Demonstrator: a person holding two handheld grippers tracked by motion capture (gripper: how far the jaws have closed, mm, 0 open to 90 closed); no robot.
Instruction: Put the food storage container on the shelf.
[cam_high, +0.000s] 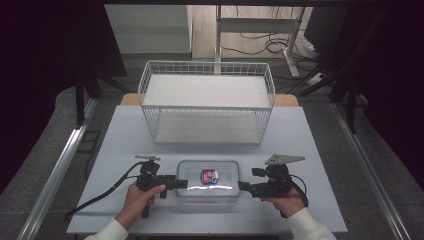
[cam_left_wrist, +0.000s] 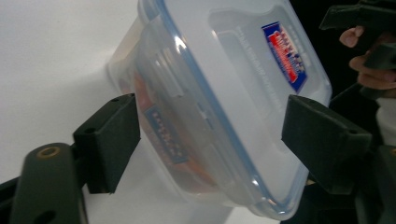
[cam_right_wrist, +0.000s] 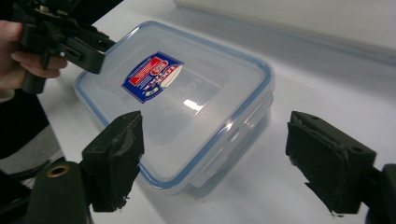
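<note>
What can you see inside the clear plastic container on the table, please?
Through the side wall of the container, something orange-red shows near the bottom. The frosted plastic and the lid with its label blur it, so what it is cannot be told.

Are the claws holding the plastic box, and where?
Not yet. The left gripper straddles one end of the lidded box without pinching; the right gripper is open.
</note>
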